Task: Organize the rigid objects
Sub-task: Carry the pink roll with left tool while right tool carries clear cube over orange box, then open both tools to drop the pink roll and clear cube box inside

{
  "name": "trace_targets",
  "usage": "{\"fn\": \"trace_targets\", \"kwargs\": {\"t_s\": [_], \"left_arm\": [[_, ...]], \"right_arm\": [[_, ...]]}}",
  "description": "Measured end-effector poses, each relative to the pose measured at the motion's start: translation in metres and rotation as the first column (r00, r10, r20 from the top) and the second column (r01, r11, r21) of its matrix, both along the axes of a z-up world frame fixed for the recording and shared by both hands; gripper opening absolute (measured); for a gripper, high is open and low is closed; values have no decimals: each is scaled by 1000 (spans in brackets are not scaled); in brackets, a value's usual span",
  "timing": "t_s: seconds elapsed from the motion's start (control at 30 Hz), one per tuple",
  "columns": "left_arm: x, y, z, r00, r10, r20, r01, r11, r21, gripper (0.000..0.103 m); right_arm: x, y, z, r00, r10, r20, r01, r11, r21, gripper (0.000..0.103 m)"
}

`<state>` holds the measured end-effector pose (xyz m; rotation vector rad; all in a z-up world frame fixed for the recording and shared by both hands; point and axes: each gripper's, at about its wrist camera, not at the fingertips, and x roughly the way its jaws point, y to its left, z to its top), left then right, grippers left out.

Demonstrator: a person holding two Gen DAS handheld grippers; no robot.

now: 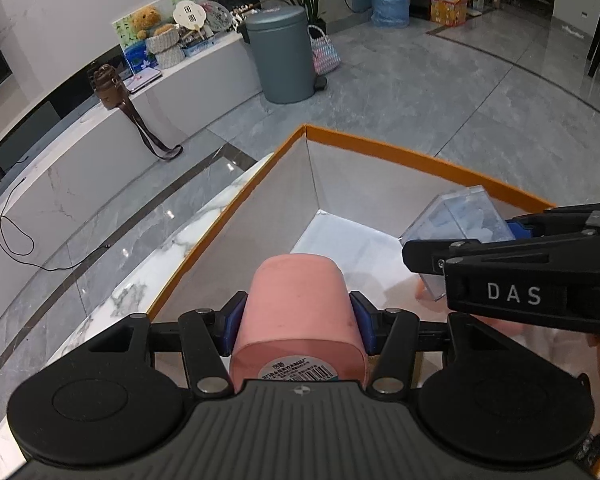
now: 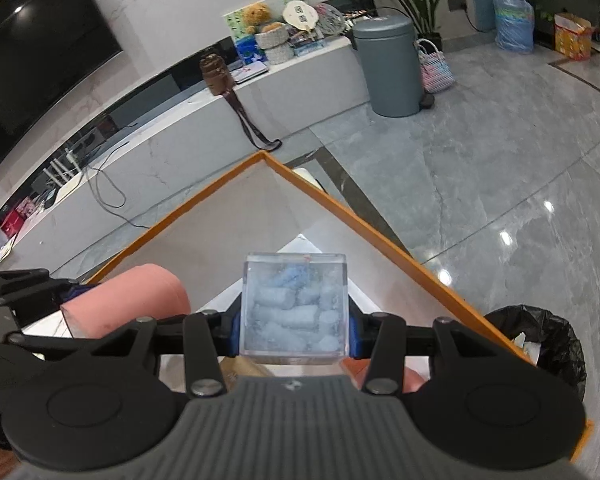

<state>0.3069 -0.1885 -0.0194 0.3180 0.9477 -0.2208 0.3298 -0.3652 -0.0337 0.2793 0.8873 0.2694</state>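
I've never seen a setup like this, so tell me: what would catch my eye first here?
Probably the pink cup, clamped between the blue-padded fingers of the left gripper over a big orange-rimmed box. Beside it, the right gripper grips a clear plastic cube filled with pale blue rolls over the same box. Behind stands a grey pedal bin.

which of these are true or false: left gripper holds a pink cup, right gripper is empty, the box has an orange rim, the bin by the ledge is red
1. The left gripper holds a pink cup: true.
2. The right gripper is empty: false, it grips a clear cube with pale blue filling.
3. The box has an orange rim: true.
4. The bin by the ledge is red: false, it is grey-blue.
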Motion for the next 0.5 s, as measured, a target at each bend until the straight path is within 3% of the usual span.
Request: {"fn": "trace_targets", "kwargs": {"t_s": [0.5], "left_arm": [[24, -5, -31, 998, -24, -64, 28, 997, 66, 62]], "right_arm": [[26, 16, -27, 996, -38, -75, 40, 999, 23, 46]]}}
